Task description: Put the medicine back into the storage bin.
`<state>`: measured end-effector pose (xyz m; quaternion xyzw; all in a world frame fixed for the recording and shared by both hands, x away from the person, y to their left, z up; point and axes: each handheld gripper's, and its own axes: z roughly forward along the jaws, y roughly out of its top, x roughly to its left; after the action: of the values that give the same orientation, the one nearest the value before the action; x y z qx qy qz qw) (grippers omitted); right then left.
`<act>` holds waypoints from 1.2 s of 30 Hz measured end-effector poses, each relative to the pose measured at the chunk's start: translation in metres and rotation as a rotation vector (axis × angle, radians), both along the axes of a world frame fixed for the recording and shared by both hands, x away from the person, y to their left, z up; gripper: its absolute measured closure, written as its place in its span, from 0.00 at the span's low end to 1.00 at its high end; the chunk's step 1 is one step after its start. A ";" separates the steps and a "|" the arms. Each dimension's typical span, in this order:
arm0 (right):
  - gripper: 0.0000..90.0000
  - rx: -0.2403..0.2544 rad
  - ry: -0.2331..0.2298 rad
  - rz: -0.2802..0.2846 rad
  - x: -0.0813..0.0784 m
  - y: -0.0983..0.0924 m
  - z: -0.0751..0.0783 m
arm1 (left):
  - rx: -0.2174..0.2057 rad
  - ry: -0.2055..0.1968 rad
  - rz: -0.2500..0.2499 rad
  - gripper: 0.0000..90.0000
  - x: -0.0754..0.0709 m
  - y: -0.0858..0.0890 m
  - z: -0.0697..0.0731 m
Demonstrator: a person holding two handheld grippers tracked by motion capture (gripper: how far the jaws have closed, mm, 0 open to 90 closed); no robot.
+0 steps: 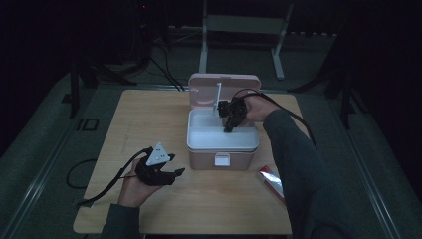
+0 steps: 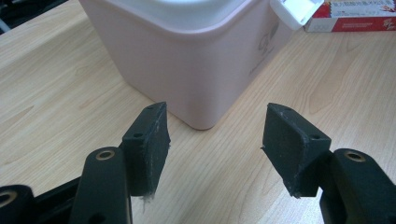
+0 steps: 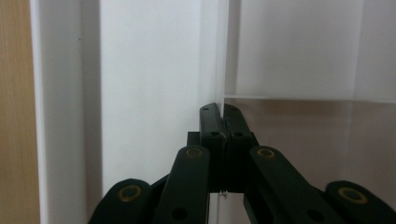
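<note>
A pink storage box (image 1: 204, 158) with a white inner rim stands open at the table's middle, its lid (image 1: 201, 92) raised at the back. My right gripper (image 1: 230, 125) reaches down into the box and is shut on the edge of a thin clear plastic panel (image 3: 221, 56), which stands upright as a pale strip (image 1: 218, 97). In the right gripper view the jaws (image 3: 219, 109) meet tightly on that edge. My left gripper (image 1: 175, 164) rests low at the box's front left, open and holding nothing. Between its jaws (image 2: 215, 112) I see the box's pink corner (image 2: 187, 60).
A red packet (image 1: 271, 179) lies on the wooden table (image 1: 149, 114) to the right of the box, also seen as a red packet (image 2: 359, 16) behind the white latch (image 2: 296, 9). Dark floor and stand legs (image 1: 278, 55) surround the table.
</note>
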<state>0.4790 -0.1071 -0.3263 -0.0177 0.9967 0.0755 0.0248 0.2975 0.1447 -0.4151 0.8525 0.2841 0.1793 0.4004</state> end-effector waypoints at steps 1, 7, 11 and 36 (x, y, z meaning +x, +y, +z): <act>1.00 0.012 0.000 -0.006 0.000 -0.005 0.006 | 0.000 -0.001 0.000 0.45 0.000 0.000 0.000; 1.00 -0.002 -0.016 -0.028 -0.005 -0.026 0.018 | -0.005 -0.001 0.000 0.45 0.000 0.000 0.000; 1.00 0.017 -0.014 -0.036 -0.010 -0.039 0.021 | -0.010 0.000 -0.003 0.45 0.000 0.000 -0.001; 1.00 0.064 -0.018 -0.319 -0.029 -0.218 0.022 | -0.020 0.009 -0.003 0.45 0.001 0.001 -0.002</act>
<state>0.4503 -0.3247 -0.3048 0.1410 0.9837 0.1020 0.0457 0.2985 0.1456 -0.4170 0.8496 0.2864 0.1722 0.4079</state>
